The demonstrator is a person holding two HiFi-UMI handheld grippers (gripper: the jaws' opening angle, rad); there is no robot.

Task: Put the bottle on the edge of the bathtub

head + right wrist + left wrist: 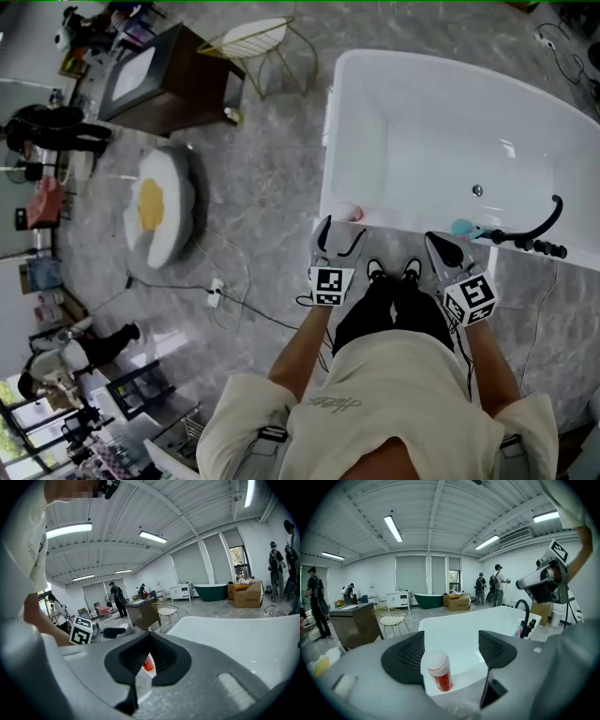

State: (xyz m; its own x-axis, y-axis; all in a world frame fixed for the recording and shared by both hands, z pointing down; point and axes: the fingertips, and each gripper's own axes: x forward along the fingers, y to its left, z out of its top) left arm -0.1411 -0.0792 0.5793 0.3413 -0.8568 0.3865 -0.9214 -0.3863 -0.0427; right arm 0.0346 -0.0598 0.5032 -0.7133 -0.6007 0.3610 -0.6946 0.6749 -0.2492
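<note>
A small red cylindrical bottle with a white cap stands upright on the near corner of the white bathtub's rim. The left gripper holds its jaws wide apart around it, one pad close beside it, though I cannot tell if it touches. The right gripper has its jaws together on nothing, only a sliver of bottle showing through the gap below. In the head view the bottle is a pale blur, and the teal thing by the black curved faucet is too small to identify.
</note>
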